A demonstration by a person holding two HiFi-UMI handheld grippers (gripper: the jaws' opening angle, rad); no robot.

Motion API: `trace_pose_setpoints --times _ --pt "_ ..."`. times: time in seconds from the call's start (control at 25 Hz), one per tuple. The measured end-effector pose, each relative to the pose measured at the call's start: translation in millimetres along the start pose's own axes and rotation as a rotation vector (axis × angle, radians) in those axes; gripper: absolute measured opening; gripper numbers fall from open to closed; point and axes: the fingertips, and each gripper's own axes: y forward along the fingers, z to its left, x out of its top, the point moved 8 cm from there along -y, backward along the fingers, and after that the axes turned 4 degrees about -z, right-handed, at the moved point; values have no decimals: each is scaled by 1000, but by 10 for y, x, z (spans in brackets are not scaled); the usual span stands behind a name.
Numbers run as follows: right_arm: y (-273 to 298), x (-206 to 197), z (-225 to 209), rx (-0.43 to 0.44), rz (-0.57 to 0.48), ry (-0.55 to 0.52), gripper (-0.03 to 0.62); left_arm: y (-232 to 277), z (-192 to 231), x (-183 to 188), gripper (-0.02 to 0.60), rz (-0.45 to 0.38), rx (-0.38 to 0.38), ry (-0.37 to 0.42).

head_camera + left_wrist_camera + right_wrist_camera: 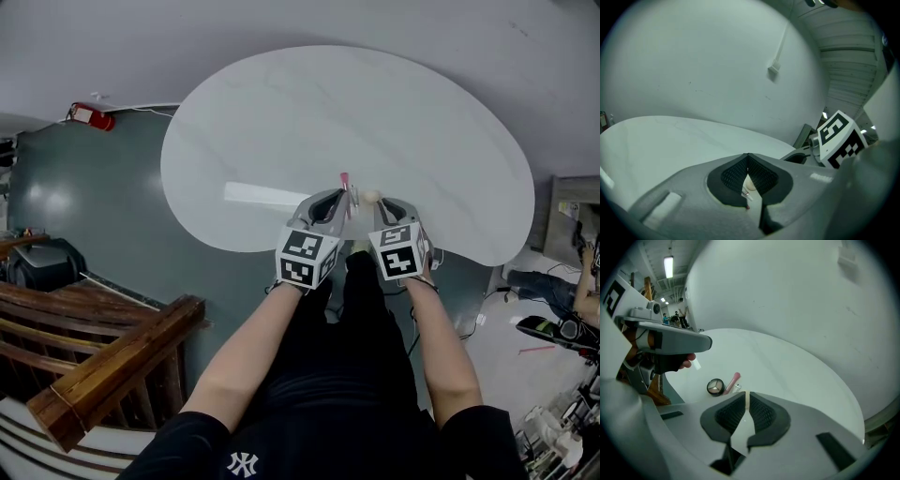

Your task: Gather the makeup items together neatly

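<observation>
Clamping is seen on the right hand-held gripper (746, 397): its jaws are pinched onto a beige sponge (371, 196) near the front edge of the counter (375, 103). The left hand-held gripper (748, 155) is closed, tips together. A round compact (715, 386) and a pink lip gloss (731, 381) are laid side by side on the counter, just left of the right jaws.

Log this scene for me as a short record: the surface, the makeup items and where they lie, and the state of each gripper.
Surface: white table
Lying on it: eyeshadow compact and pink lip gloss, side by side
Left gripper: jaws closed; small white-tipped item shows at its tip, unclear whether it is held
Right gripper: jaws closed on a thin beige item, seen edge-on
</observation>
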Motion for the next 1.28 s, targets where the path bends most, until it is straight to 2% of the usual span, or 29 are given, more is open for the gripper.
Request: trace_pose_setpoints --times 0.12,0.48,0.8,1.04,1.28 --pt "-100 19 29 2 -53 59 21 -60 -25 52 8 -8 -1 6" --pt "-487 231 97 46 -249 225 15 -316 -143 289 8 -43 5 20" --pt "-928 577 140 68 -395 312 15 -588 -302 538 8 -86 -42 53" --pt "-1252 874 142 55 -520 299 15 -736 -347 915 8 -121 -37 50" --pt "-1539 1090 178 39 -604 282 15 -952 -449 1304 8 -197 -53 107"
